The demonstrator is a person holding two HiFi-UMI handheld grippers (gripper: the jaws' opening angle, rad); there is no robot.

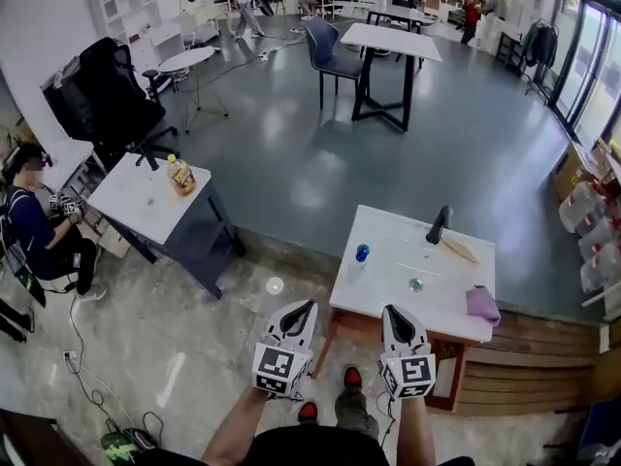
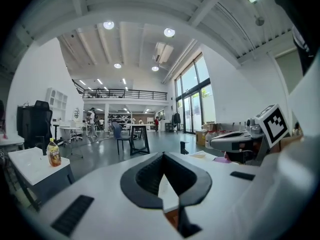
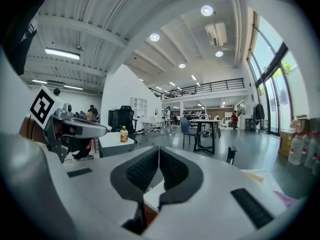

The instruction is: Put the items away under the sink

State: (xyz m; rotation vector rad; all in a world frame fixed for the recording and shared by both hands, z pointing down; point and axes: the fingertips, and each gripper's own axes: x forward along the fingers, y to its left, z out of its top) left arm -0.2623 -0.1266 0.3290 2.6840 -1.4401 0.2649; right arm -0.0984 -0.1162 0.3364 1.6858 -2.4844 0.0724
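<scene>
The left gripper (image 1: 303, 307) and the right gripper (image 1: 392, 311) sit side by side, low in the middle of the head view. Each claw is pinched together with nothing in it.

The white sink table with a brown wood frame (image 1: 388, 304) fills the middle right. The right gripper's tip is at its near edge. The left gripper's tip is just off its near left corner.

On the table, a clear bottle with a blue cap (image 1: 360, 257) stands near the left edge. A black tap (image 1: 440, 224) stands at the far edge, with a flat pale tan thing (image 1: 462, 250) just beside it. A small round drain (image 1: 415, 284) is in the middle. A purple cloth (image 1: 482, 304) lies at the near right corner. None of them touch the grippers. The table top hides most of the room under it.

To the left stands a low white table with dark grey sides (image 1: 146, 207), with a yellow-orange drink bottle (image 1: 180, 176) on it. Between the two tables is an open strip of pale floor with a small white round spot (image 1: 275, 285). A seated person (image 1: 39, 231) is at the far left, a black office chair (image 1: 112, 90) is above, and loose cables (image 1: 82, 377) are at the lower left.

Wooden boards (image 1: 543, 352) and white jugs (image 1: 590, 231) crowd the right edge. The upper part is wide grey floor with a blue chair (image 1: 325, 51).
</scene>
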